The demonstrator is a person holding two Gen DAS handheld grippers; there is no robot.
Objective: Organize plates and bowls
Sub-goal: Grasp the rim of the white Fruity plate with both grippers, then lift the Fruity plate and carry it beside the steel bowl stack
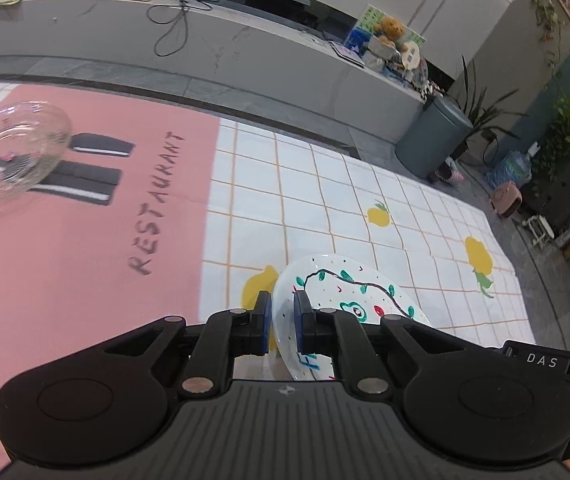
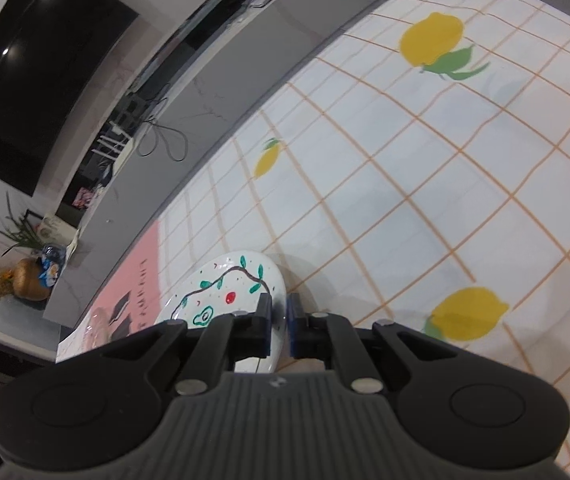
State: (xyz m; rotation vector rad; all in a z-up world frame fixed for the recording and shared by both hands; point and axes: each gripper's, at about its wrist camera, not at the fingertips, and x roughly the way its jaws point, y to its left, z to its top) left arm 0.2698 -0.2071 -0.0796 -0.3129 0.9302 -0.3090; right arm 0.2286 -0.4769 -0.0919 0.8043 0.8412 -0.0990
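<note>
A white plate (image 1: 349, 288) painted with a green vine, an avocado and a red dot is held tilted above the checked tablecloth. My left gripper (image 1: 283, 320) is shut on its left rim. The same plate shows in the right wrist view (image 2: 229, 284), where my right gripper (image 2: 279, 320) is shut on its right rim. A clear glass bowl (image 1: 9, 156) stands on the pink mat at the far left of the left wrist view; a faint part of it shows in the right wrist view (image 2: 99, 326).
The table carries a white cloth with orange grid and yellow lemons (image 2: 431, 38) and a pink mat reading RESTAURANT (image 1: 85, 240). Beyond the table edge runs a grey counter (image 1: 125, 32) with cables, a grey bin (image 1: 431, 142) and plants.
</note>
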